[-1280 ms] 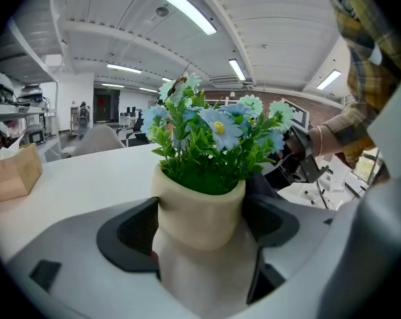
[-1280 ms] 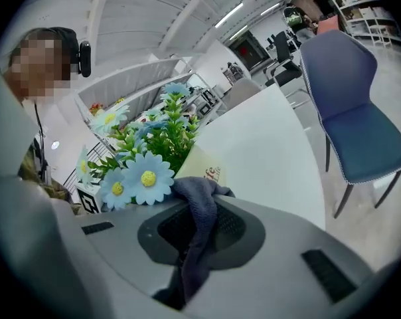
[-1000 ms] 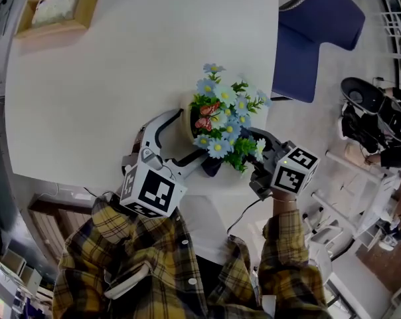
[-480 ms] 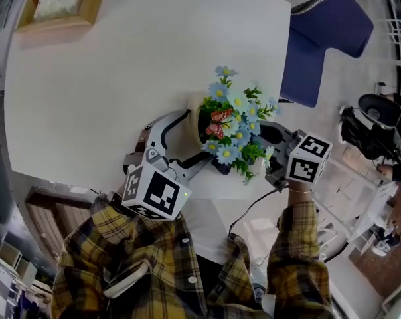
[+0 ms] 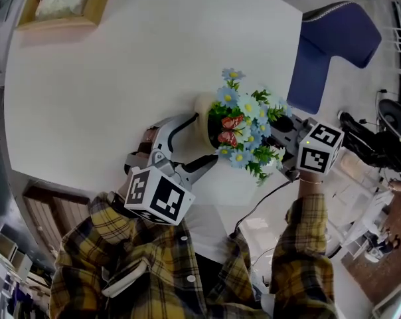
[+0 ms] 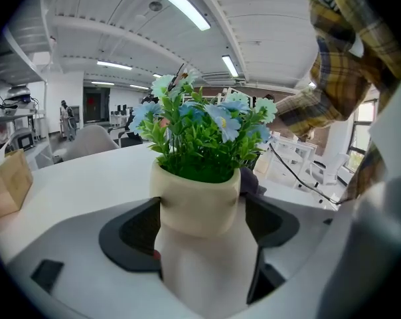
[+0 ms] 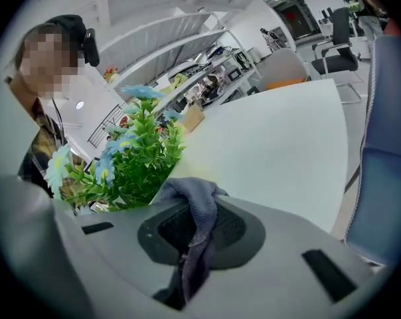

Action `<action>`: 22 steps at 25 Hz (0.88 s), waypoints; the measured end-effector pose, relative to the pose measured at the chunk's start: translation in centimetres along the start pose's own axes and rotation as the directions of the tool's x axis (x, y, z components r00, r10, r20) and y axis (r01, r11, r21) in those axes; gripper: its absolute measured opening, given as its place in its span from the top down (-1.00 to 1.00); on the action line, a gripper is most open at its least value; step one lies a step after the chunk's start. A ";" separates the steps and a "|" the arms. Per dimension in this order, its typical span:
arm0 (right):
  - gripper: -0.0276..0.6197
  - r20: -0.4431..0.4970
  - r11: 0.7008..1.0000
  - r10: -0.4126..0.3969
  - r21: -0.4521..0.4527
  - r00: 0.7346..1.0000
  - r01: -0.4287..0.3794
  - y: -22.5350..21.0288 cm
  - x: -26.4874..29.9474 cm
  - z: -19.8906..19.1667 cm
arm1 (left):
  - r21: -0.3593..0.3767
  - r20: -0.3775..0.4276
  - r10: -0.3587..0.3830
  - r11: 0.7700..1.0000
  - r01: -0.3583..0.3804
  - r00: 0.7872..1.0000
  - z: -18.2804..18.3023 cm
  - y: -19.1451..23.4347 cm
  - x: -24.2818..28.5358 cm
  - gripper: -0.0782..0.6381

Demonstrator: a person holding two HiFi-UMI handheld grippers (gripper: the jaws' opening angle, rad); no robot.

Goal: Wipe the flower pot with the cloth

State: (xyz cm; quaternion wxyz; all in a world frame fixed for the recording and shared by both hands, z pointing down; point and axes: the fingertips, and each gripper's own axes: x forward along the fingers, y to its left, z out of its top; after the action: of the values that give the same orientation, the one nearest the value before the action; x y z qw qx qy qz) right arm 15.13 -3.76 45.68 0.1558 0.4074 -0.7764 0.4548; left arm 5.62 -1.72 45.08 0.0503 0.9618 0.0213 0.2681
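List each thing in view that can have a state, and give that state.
left gripper: shut on the flower pot.
flower pot: upright on the table.
right gripper: shut on the cloth, beside the flowers.
cloth: bunched, pinched between the jaws.
flowers: standing in the flower pot.

The flower pot (image 6: 198, 208) looks matt and smooth, the cloth (image 7: 199, 219) soft-woven, the table (image 5: 107, 98) smooth.

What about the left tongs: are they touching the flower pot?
Touching. The left gripper view shows the left tongs' pads pressed against the flower pot's sides.
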 end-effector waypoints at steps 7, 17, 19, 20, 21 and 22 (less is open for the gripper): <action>0.85 0.003 1.000 -0.006 -0.017 1.000 0.006 -1.1 0.7 1.8 | -0.002 0.003 0.009 1.000 -0.009 1.000 -0.1 0.5 0.2 -0.34; 0.85 -0.063 0.983 0.049 -0.175 0.997 -0.059 -1.4 3.4 5.3 | 0.011 0.004 -0.019 1.000 0.019 1.000 -0.1 0.8 0.1 -0.34; 0.85 -0.111 0.962 0.076 -0.252 0.991 -0.102 -0.8 4.3 5.8 | 0.013 0.008 -0.027 1.000 0.027 1.000 0.0 0.8 0.0 -0.34; 0.85 -0.135 0.947 0.087 -0.297 0.987 -0.124 -0.5 4.7 6.0 | 0.015 0.009 -0.032 0.999 0.032 0.999 0.0 0.8 0.1 -0.34; 0.85 -0.156 0.930 0.098 -0.338 0.983 -0.147 -0.2 5.1 6.3 | 0.018 0.010 -0.039 0.999 0.039 0.999 0.0 0.8 0.1 -0.34; 0.85 -0.177 0.914 0.112 -0.369 0.978 -0.171 0.1 5.5 6.5 | 0.022 0.010 -0.046 0.999 0.046 0.999 0.0 0.9 0.1 -0.34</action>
State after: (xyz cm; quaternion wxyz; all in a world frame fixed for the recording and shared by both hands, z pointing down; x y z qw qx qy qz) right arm 12.46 -11.89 45.50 0.2574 0.2760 -0.8635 0.3346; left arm 5.69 -2.57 45.22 0.0460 0.9630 0.0462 0.2616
